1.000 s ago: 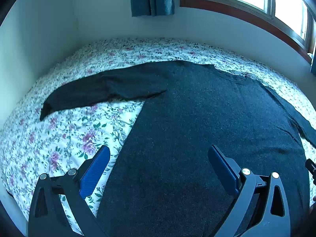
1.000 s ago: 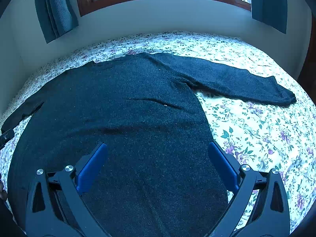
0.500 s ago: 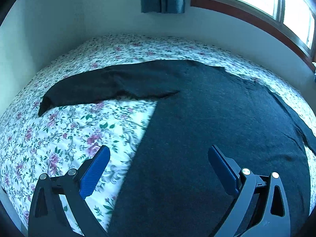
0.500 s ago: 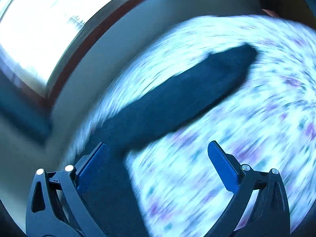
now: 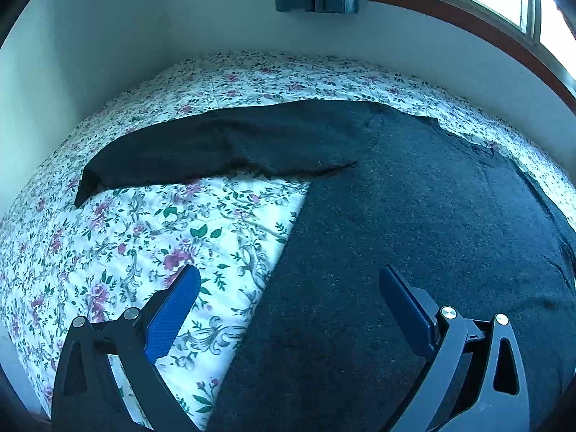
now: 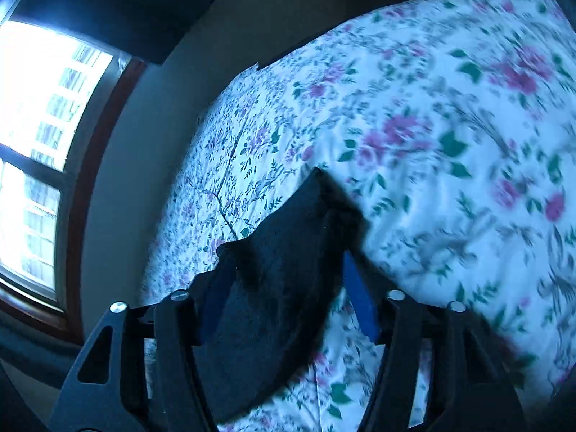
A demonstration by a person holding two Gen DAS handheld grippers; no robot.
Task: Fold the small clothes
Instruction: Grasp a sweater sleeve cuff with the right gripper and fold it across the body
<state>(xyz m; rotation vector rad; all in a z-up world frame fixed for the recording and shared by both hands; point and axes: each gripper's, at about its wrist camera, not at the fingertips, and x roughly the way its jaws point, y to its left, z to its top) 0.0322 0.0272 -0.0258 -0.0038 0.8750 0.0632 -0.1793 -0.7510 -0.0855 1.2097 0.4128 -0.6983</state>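
Our sweater (image 5: 414, 234) lies flat on the bed (image 5: 126, 252), one sleeve (image 5: 216, 147) out toward nine o'clock — spread for folding. Our left tool (image 5: 288, 288) hovers wide open and empty over its side edge, while our right tool (image 6: 284, 280) is closing around the other sleeve's cuff (image 6: 288, 252) — seemingly gripped, though blur obscures contact — to carry it inward.

Daylight pours through the window (image 5: 504, 3) at one to two o'clock in the left wrist view, blown out white, and the room carries a cold blue cast. The right wrist view is smeared by motion, its floral bedsheet (image 6: 450, 126) blurred, with the window (image 6: 39, 136) glaring at nine o'clock. Both fisheye views bend and darken towards the rim.
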